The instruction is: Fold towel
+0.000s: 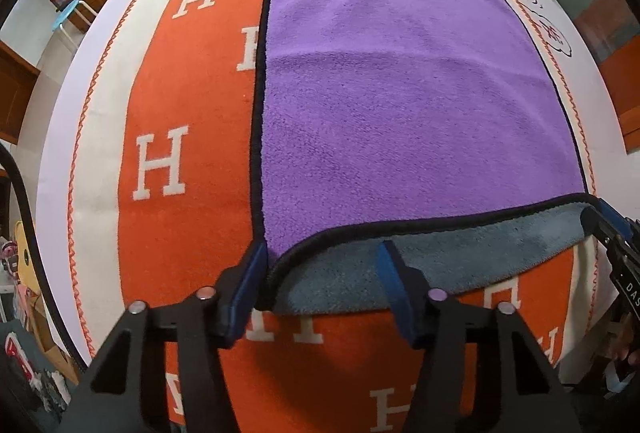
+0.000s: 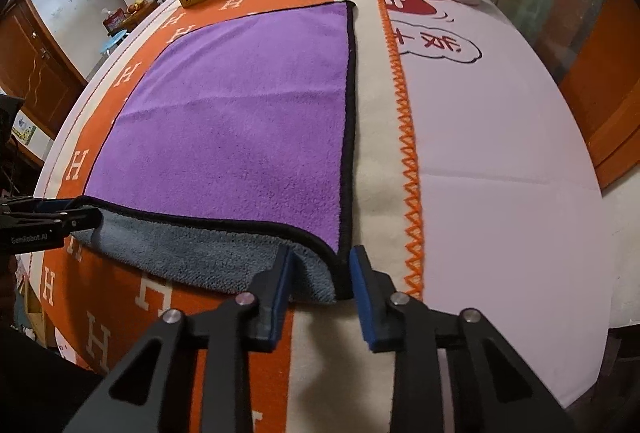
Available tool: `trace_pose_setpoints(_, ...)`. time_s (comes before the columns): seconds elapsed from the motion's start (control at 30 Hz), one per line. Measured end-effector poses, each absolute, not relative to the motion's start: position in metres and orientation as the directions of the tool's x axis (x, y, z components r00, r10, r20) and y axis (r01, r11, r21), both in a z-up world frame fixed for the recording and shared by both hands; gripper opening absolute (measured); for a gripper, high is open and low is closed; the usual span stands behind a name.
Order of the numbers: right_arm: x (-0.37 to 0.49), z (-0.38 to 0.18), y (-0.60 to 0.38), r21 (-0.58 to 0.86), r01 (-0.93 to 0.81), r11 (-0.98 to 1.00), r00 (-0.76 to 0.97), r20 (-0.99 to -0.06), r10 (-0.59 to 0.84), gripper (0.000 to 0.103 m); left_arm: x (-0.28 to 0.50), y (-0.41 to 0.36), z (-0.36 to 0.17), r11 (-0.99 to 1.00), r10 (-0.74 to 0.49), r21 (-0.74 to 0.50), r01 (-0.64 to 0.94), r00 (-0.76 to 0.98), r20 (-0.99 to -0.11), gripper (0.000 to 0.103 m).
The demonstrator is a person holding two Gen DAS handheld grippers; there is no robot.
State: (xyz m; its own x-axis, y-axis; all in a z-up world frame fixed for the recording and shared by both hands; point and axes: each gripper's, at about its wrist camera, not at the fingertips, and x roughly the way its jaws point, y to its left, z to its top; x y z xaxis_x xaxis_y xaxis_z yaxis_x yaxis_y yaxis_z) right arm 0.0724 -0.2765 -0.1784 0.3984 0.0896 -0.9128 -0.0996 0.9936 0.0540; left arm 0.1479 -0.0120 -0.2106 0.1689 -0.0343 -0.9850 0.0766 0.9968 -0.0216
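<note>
The purple microfibre towel (image 1: pixel 400 93) lies flat on the orange H-patterned blanket (image 1: pixel 168 93), its near hem lifted — soft, light, floppy. Left gripper (image 1: pixel 320 289) and right gripper (image 2: pixel 320 289) straddle the near corners, fingers parted, nothing pinched yet.

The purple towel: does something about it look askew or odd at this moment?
Only its near edge: the purple towel lies flat, but the near hem is lifted and shows the grey underside. The left tongs and right tongs stand open around the near corners.
</note>
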Motion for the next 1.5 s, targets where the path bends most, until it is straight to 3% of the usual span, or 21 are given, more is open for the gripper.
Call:
trace_pose_setpoints(0.27,0.064,-0.176,-0.271,0.005,-0.158,0.987,0.415,-0.907,0.071,0.012,0.133,-0.004,-0.197,0.998,-0.018,-0.007,0.063,0.183,-0.983,0.020)
trace_pose_setpoints(0.47,0.062,-0.178,-0.270,-0.007,-0.186,0.982,0.402,-0.913,0.070,0.005,0.124,-0.003,-0.196,0.997,-0.007,0.008,0.079,0.184,-0.983,0.008)
trace_pose_setpoints(0.83,0.071,-0.162,-0.270,0.020,-0.227,0.974,0.417,-0.902,0.115,0.005,0.127,-0.004,-0.178,0.995,-0.033,-0.016,0.102,0.175,-0.984,0.005)
trace_pose_setpoints(1.13,0.099,-0.118,-0.268,0.017,-0.295,0.955,0.497,-0.851,0.169,0.005,0.152,-0.006,-0.129,0.992,0.004,0.030,0.122,0.213,-0.977,0.005)
trace_pose_setpoints(1.5,0.152,-0.068,-0.272,-0.019,-0.309,0.951,0.611,-0.770,0.183,0.005,0.209,-0.008,-0.062,0.988,0.039,0.093,0.126,0.377,-0.925,0.005)
